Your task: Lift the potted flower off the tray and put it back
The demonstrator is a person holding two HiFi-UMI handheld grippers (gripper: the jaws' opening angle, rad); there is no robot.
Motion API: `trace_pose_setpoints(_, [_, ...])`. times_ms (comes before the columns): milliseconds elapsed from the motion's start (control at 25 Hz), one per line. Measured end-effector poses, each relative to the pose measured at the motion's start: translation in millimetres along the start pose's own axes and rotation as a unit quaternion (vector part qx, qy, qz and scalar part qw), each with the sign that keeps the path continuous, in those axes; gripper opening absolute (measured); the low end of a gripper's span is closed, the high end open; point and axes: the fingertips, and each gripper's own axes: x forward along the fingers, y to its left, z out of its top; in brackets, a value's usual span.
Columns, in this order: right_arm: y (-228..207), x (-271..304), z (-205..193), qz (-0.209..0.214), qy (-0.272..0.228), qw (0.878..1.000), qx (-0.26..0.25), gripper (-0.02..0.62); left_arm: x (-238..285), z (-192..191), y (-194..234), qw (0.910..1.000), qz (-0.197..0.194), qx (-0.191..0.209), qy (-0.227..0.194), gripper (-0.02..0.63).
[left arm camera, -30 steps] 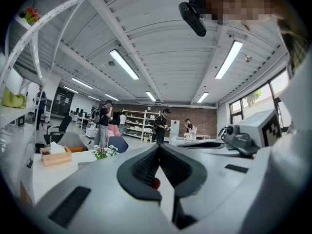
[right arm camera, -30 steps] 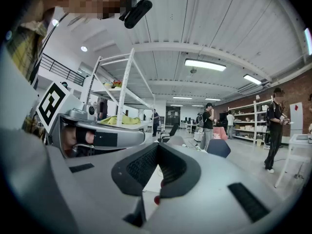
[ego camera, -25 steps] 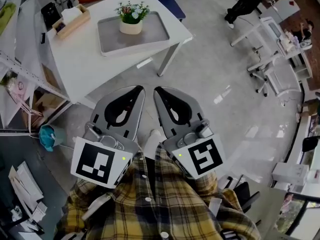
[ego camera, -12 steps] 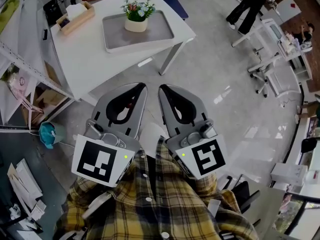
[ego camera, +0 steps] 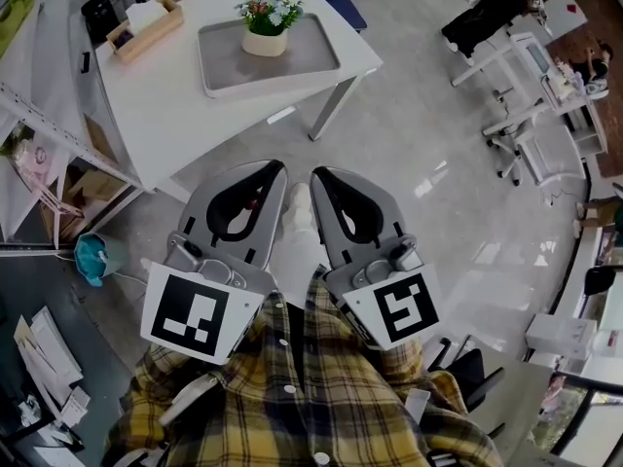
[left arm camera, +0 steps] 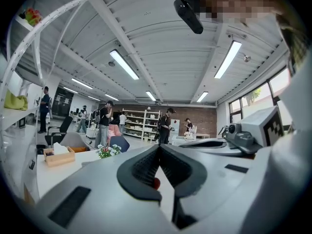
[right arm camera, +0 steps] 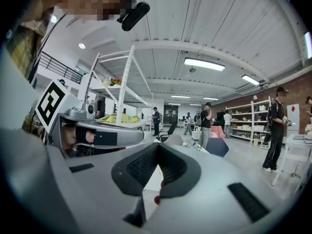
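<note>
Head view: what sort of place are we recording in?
Probably an open-plan lab or workshop office. A white work table stands on a polished floor, a tall white shelving rack stands nearby, and long strip lights hang under an exposed ceiling.

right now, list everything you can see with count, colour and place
table: one, white, upper left
tray: one, grey, on the table
potted flower: one, cream pot, on the tray
tissue box: one, wooden, on the table left of the tray
shirt: one, yellow plaid, bottom
left claw: one, grey, shut and empty, short of the table
right claw: one, grey, shut and empty, beside the left claw
</note>
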Motion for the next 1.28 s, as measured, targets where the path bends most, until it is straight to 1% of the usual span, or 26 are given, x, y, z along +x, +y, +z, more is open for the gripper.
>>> trace_pose_setpoints(120, [-7.4, 6.6, -4.5, 0.003, 0.003, 1.0, -0.007, -0.002, 9.0, -0.4, 4.9, 1.0, 0.004, 0.001, 0.002, 0.008])
trace_pose_setpoints(320, [-31.9, 23.0, -9.2, 0.004, 0.002, 1.0, 0.002, -0.002, 33.8, -3.3, 16.5, 0.9999, 0.011, 0.005, 0.01, 0.008])
trace_pose_setpoints(560, [-65.8, 57.6, -13.8, 0.015, 0.004, 1.0, 0.008, -0.002, 72.0, 0.6, 44.0, 0.9994, 0.031, 0.006, 0.013, 0.008])
trace_pose_setpoints(880, [-135.9, 127.4, -1.5, 0.048, -0.005, 0.999, 0.012, -0.002, 154.9, 19.1, 93.0, 0.9979, 0.064, 0.005, 0.008, 0.008])
trace_pose_setpoints(1040, [-175.7, 154.5, 0.8, 0.066, 0.012, 0.998, 0.011, -0.002, 199.5, 34.8, 112.2, 0.9963, 0.086, 0.004, 0.001, 0.009])
trace_pose_setpoints(1280, [-234.0, 188.0, 6.0, 0.087, 0.001, 0.996, -0.009, -0.002, 258.2, 47.1, 130.6, 0.9935, 0.114, 0.004, -0.007, 0.008])
